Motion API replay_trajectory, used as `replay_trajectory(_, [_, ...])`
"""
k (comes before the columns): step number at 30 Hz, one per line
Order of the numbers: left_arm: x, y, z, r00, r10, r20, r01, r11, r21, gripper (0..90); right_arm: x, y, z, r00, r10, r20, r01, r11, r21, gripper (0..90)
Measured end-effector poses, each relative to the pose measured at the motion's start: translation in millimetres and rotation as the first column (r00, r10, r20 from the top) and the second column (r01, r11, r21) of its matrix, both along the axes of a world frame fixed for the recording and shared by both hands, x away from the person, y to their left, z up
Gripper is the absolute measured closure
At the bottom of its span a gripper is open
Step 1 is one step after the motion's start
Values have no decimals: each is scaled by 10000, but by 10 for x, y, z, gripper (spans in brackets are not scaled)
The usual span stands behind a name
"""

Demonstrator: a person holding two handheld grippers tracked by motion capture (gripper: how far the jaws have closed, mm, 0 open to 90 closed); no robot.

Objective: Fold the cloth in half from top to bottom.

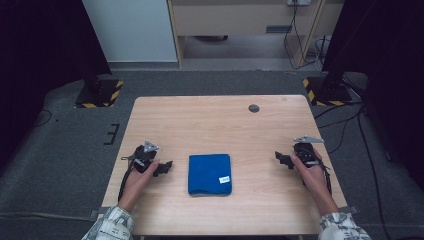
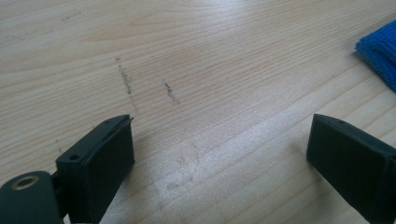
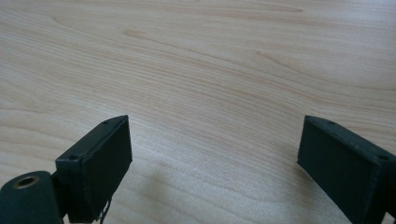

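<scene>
So the blue cloth is sitting folded into a neat square on the near half of the wooden table, pretty much centered between the two hands, with a small white tag showing near its right edge. Nothing's touching it. The left gripper rests on the table just left of the cloth, close but apart from it, jaws pointing toward the cloth; in the left gripper view the jaws are spread wide with bare wood between them, a couple of dark scuff marks on the grain ahead, and a corner of the cloth peeking in at the upper right. The right gripper is further off on the other side, also down on the table and aimed inward, and its own view shows the jaws spread just as wide over plain wood, gripping nothing. Both sleeves have a light patterned print. Toward the far edge of the table there's a small dark round spot, well away from everything else.
</scene>
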State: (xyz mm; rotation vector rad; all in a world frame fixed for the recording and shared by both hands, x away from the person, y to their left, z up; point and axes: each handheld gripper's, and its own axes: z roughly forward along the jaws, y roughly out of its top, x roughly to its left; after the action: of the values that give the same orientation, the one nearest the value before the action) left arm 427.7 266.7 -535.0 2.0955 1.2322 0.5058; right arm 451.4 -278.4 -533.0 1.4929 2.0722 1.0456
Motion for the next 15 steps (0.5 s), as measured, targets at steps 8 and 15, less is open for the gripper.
replay_trajectory(8, [-10, -17, -21, 9999, -45, 109, 45, 10000, -40, 32, 31, 82, -56, 9990, -442, -93, 432, 9952, -883, 89])
replay_trajectory(15, [-8, -34, -25, 10000, -11, 55, 11, 10000, -14, 6, -82, 139, -60, 9999, 135, -104, -147, 9919, -1261, 79])
